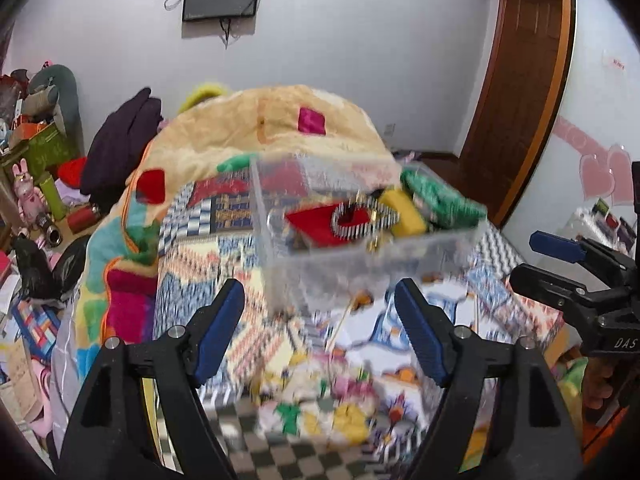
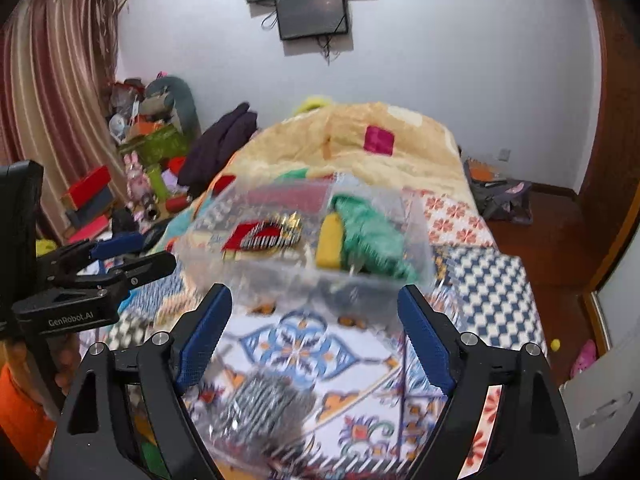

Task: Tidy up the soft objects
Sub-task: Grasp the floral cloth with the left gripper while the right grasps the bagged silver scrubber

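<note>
A bedroom, with a screen mounted on the white wall and a bed under a patterned quilt; a folded plush blanket lies at its far end. On the quilt stands my clear plastic box, placed centrally, I judge, so either hand can reach it. Inside lie a red cloth with a black-and-white trim, a yellow piece and a green fuzzy piece, side by side. I hold my left gripper just short of the box, fingers spread wide and empty; my right gripper faces it likewise, wide and empty. Below the right gripper a blurred striped item rests on the quilt, probably next to be collected. Motion blur hides finer detail.
</note>
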A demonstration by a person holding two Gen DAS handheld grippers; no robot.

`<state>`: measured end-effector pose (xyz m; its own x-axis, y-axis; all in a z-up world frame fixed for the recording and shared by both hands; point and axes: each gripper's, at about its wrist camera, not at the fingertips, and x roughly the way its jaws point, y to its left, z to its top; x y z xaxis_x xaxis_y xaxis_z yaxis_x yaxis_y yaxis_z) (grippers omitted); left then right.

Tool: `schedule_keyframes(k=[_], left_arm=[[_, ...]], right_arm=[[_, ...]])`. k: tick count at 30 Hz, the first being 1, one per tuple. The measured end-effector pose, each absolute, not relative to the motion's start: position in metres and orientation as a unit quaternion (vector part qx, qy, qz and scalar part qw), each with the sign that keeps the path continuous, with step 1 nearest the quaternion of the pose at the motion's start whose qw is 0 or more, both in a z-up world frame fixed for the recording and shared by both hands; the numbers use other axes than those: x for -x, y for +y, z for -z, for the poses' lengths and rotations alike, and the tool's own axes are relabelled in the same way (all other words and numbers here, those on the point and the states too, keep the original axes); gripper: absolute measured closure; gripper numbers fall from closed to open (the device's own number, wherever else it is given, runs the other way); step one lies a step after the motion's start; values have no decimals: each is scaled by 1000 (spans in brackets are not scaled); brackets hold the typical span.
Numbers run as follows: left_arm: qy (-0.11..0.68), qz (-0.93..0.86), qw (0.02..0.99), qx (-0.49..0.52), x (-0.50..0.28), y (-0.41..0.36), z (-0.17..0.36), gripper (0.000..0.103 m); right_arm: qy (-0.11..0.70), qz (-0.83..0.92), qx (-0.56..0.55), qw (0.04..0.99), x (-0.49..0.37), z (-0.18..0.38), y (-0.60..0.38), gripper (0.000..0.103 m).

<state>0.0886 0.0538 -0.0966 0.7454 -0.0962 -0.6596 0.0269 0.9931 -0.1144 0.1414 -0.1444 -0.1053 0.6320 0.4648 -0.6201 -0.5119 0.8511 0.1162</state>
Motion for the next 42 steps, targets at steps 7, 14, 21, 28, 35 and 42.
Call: schedule_keyframes(k=[7, 14, 21, 28, 35, 42], left_arm=[[386, 24, 921, 38, -69, 56, 127, 26], [419, 12, 906, 62, -59, 70, 161, 27], [421, 24, 905, 59, -61, 68, 165, 58], [421, 36, 905, 55, -65, 61, 164, 89], [403, 48, 913, 49, -66, 52, 147, 94], [354, 62, 932, 44, -68, 42, 107, 94]], right_arm=[[396, -293, 41, 869, -136, 146, -127, 20], [437, -302, 65, 845, -131, 175, -114, 36], [436, -307, 58, 844, -132, 176, -115, 64], [428, -311, 41, 848, -131, 174, -124, 78], [414, -306, 35, 857, -127, 164, -131, 84], [378, -303, 29, 874, -128, 138, -138, 85]])
